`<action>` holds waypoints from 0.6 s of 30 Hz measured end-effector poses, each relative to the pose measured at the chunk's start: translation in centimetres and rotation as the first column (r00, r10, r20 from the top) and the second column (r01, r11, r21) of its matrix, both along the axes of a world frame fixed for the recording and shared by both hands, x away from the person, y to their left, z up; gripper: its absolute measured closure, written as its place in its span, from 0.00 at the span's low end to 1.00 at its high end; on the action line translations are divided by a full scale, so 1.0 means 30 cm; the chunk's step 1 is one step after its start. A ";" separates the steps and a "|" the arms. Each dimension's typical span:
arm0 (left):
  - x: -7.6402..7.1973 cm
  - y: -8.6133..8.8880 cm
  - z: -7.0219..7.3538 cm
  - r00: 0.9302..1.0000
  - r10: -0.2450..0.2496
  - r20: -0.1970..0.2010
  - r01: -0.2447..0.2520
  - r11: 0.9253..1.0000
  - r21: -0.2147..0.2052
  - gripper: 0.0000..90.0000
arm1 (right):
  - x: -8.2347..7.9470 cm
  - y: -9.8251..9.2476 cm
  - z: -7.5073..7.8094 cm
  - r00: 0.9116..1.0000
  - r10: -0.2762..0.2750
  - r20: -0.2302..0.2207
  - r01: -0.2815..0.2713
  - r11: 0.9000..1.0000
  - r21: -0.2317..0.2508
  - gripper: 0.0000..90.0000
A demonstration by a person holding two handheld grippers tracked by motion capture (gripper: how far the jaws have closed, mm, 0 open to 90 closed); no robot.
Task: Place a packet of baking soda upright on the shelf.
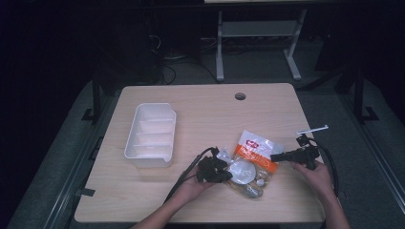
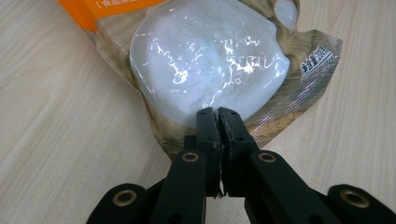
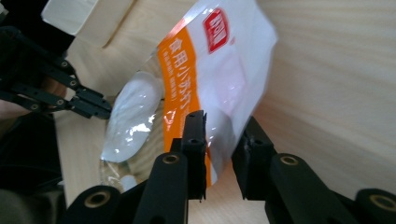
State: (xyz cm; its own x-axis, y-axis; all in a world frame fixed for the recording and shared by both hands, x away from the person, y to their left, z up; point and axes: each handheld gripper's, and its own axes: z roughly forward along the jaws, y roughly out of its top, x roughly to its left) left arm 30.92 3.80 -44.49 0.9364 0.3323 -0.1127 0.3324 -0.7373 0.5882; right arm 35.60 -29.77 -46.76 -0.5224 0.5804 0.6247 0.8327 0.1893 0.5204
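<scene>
1. Black left gripper [image 2: 217, 113], jaws pressed together, is pinching the food bag's [image 1: 251, 162] bottom edge.
2. Right gripper [image 3: 223, 128] is straddling the bag's top edge, jaws apart.
3. Bag is lying on the wooden table [image 1: 205, 114], right of a white divided bin [image 1: 151, 135].

Bare tabletop [image 1: 210, 112] beyond the bag [image 1: 250, 162] — white divided bin [image 1: 150, 135] blocking the left.

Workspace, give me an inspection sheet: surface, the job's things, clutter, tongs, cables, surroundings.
Surface: light wooden table with a grommet hole.
Job's things: orange and clear food pouch lying flat.
Clutter: white divided bin, empty.
Tongs: left tongs shut on the pouch's edge; right tongs open, pouch edge between the jaws.
Cables: black cable trails from the left tongs.
Surroundings: dark floor, grey desk frame behind.
</scene>
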 end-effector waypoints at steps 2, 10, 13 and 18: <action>0.000 0.000 0.000 1.000 0.001 0.000 -0.001 1.000 0.000 0.97 | 0.003 0.006 -0.006 1.000 0.000 -0.004 0.000 1.000 -0.018 0.79; -0.003 -0.002 0.000 1.000 -0.003 0.005 0.003 1.000 0.003 0.96 | 0.008 0.039 -0.019 1.000 0.011 -0.025 -0.010 0.999 0.044 0.80; -0.003 -0.002 0.000 1.000 -0.003 0.004 0.003 1.000 0.002 0.95 | 0.011 0.051 -0.024 0.999 0.012 -0.037 -0.011 0.999 0.046 0.80; -0.006 -0.003 0.000 1.000 -0.006 0.010 0.006 1.000 0.003 0.94 | 0.014 0.071 -0.023 0.999 0.010 -0.034 -0.007 0.997 0.081 0.89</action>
State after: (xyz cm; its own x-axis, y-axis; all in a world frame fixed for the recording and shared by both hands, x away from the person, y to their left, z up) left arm 30.73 3.70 -44.48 0.9396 0.3267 -0.1021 0.3217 -0.7411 0.5893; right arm 36.01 -27.64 -47.46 -0.5045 0.5229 0.6871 0.8489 0.1552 0.5053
